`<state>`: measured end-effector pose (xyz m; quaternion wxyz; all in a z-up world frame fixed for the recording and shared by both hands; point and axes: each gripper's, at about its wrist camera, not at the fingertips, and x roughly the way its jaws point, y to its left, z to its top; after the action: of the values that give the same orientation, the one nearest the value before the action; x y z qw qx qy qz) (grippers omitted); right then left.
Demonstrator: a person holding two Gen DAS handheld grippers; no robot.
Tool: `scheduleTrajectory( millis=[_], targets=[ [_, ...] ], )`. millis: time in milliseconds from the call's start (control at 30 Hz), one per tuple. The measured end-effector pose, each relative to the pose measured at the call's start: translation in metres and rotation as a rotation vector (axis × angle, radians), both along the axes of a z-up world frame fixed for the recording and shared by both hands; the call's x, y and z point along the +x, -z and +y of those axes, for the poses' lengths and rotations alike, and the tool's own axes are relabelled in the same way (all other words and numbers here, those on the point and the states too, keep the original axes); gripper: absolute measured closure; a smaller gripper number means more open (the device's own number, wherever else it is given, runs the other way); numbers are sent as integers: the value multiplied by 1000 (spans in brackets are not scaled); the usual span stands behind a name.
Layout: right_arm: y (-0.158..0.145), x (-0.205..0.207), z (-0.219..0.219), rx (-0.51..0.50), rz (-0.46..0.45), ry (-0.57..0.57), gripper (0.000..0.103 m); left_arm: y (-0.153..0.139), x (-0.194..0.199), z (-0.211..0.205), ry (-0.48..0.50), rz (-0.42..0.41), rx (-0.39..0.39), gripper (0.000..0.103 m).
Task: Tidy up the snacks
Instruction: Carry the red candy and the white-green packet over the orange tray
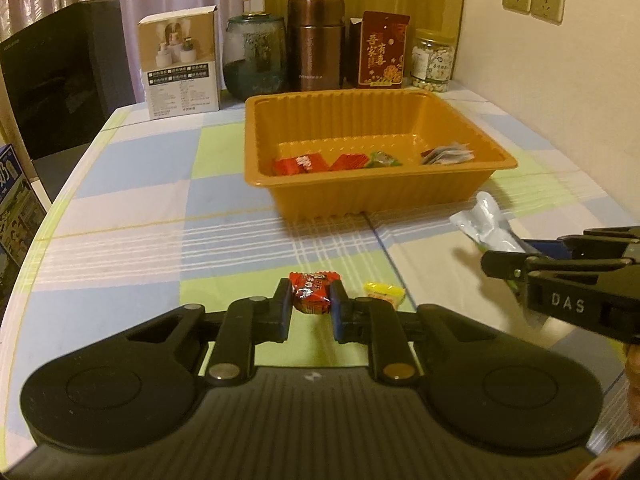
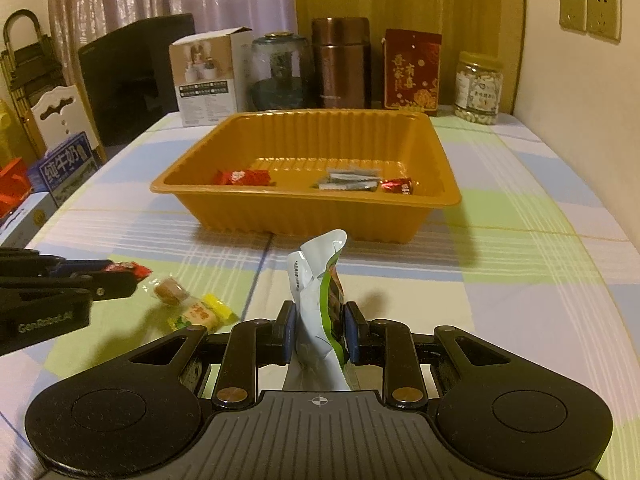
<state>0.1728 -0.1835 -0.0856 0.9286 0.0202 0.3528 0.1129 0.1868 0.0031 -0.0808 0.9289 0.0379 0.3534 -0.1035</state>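
In the left wrist view, the left gripper [image 1: 311,304] has its jaws clamped on a small red foil-wrapped candy [image 1: 312,293], pinched at its middle just above the checked pastel tablecloth [image 1: 140,208]; a yellow wrapped sweet [image 1: 384,293] lies just beside it on the cloth. The ribbed orange plastic tray [image 1: 372,196] stands ahead, already holding several wrappers. Carrying this candy well probably means raising it enough to clear the tray's near wall, then releasing over a bare patch of the floor, not on the rim. In the right wrist view, the right gripper [image 2: 318,326] is closed on a crumpled white-and-green snack pouch [image 2: 322,300], which stands upright between the pads, its top flopping toward the tray. The pouch is tall and limp, so I judge it should go in over the near wall with the loose end leading, lest it catch there. A brown wrapped sweet [image 2: 170,290] waits on the cloth to the left.
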Motion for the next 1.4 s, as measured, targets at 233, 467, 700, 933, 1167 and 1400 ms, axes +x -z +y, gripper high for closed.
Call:
scheduleTrajectory(
  millis=[233, 467, 700, 933, 1167, 1400],
  targets=[
    [-10, -3, -1, 12, -23, -4, 77, -7, -2, -8, 16, -17, -12, 86],
    [-24, -6, -2, 19, -63, -19, 77, -18, -1, -14, 33, -45, -39, 86],
    [-43, 1, -11, 40, -115, 0, 77, -41, 10, -16, 28, -118, -66, 86],
    [-53, 15, -17, 60, -140, 28, 77, -55, 32, -19, 25, -156, -78, 86],
    [-62, 38, -17, 59, -171, 34, 77, -60, 65, -24, 19, -169, -88, 86],
    [-63, 66, -20, 62, -170, 50, 77, -54, 90, -25, 7, -137, -103, 86]
  ],
)
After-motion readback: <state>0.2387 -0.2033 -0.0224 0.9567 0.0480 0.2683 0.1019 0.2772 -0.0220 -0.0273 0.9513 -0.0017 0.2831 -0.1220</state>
